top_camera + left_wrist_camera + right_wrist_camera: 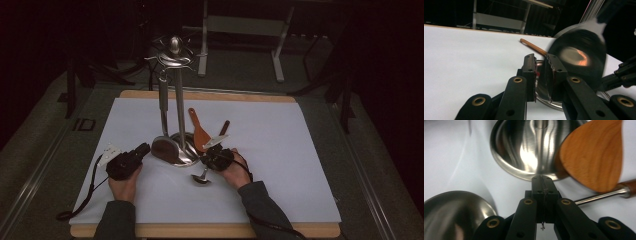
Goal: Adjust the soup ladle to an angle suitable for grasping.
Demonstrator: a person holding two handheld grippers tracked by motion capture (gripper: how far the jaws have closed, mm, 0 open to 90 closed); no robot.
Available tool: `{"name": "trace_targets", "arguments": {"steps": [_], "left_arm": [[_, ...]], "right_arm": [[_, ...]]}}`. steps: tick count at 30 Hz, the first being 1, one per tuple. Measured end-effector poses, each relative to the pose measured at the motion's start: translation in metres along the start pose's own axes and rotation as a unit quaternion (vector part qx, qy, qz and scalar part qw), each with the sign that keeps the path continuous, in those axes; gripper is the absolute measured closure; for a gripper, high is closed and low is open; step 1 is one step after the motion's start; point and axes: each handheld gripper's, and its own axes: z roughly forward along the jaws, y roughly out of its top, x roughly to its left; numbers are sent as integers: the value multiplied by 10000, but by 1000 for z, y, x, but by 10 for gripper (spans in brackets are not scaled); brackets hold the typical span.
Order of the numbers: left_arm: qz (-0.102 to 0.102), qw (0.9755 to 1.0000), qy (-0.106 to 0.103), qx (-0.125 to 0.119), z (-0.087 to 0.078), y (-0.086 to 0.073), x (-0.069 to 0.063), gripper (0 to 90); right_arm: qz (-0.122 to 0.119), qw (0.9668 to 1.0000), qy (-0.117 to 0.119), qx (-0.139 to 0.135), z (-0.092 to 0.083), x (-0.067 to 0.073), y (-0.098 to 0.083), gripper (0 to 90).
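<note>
Right gripper view has the right gripper [542, 180] with jaws closed flat together on nothing, just short of the stand base [524, 152]; the wooden spatula [594, 155] lies right of them. Left gripper [540, 65] jaws stand partly open around the base's rim, whether gripping I cannot tell. The picking-up step seems in hand: the right jaws must open, then close on a utensil.
</note>
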Motion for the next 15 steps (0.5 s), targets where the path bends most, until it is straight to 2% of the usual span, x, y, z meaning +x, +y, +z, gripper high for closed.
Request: {"name": "trace_targets", "arguments": {"steps": [6, 8, 11, 15], "left_arm": [[1, 10000, -3, 0, 0, 0, 0, 789], [1, 10000, -8, 5, 0, 0, 0, 789], [5, 10000, -9, 9, 0, 0, 0, 789], [1, 10000, -8, 6, 0, 0, 0, 789]], "right_arm": [[-101, 9998, 113, 149, 3, 11, -4, 900], [-181, 9995, 84, 262, 4, 14, -6, 900], [-150, 9995, 114, 260, 3, 15, -8, 900], [-215, 9991, 38, 374, -1, 17, -10, 900]]}}
